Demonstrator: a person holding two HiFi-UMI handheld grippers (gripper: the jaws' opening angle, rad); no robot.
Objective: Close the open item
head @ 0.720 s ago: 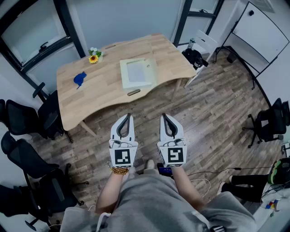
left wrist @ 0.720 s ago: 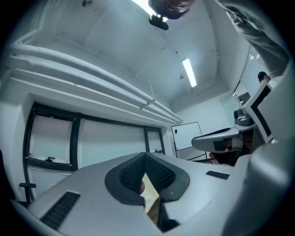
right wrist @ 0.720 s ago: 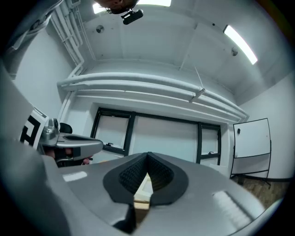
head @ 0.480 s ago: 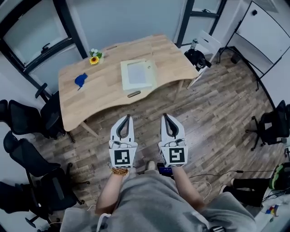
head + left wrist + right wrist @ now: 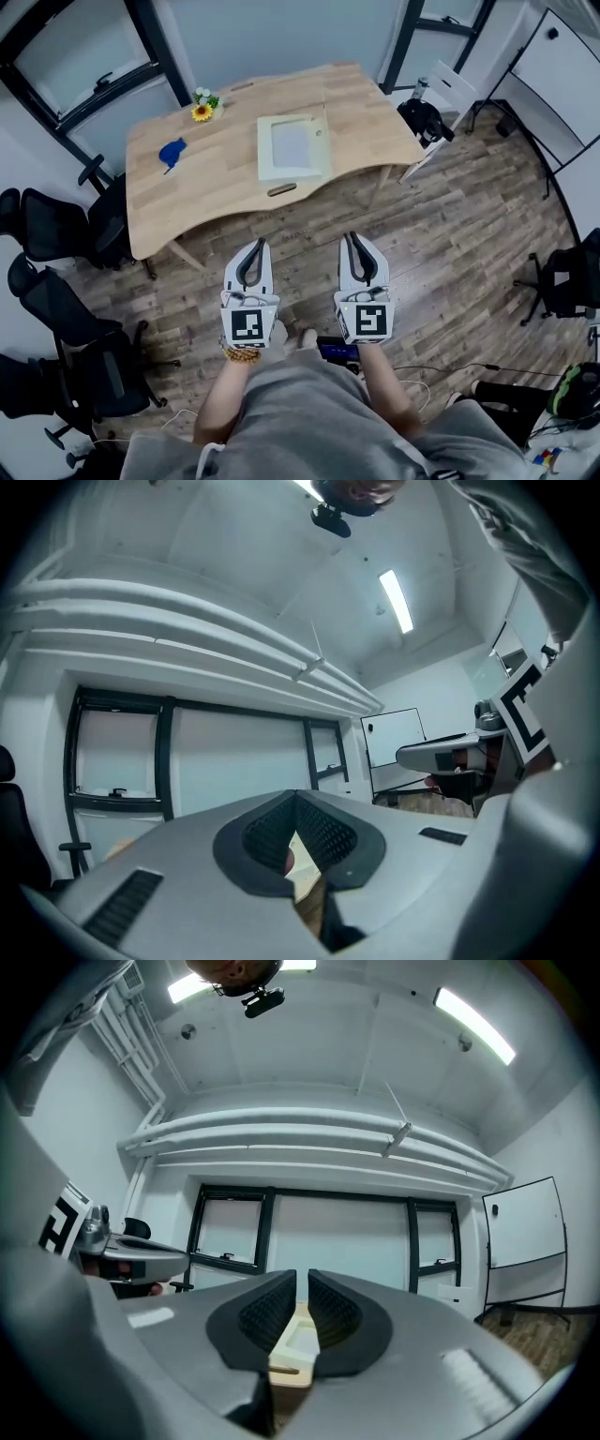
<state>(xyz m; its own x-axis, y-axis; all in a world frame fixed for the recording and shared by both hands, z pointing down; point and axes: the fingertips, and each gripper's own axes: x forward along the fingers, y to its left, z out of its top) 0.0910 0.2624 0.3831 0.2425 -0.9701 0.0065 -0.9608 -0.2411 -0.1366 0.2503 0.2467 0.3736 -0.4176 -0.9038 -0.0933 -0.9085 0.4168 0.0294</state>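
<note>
We'd turned slightly, but the flat cream square box (image 5: 293, 148) still lay open on the light wooden table (image 5: 206, 187), well apart from our left gripper (image 5: 258, 246) (jaws pressed together) and right gripper (image 5: 353, 238) (a slit apart), both empty.

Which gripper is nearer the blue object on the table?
Left. The left gripper hangs over the floor short of the table, right of the blue object; the right gripper is farther right, also off the table.

The wooden table (image 5: 367, 122) carries a pale square case (image 5: 293, 147), a blue object (image 5: 172, 153) and a sunflower (image 5: 202, 112).
</note>
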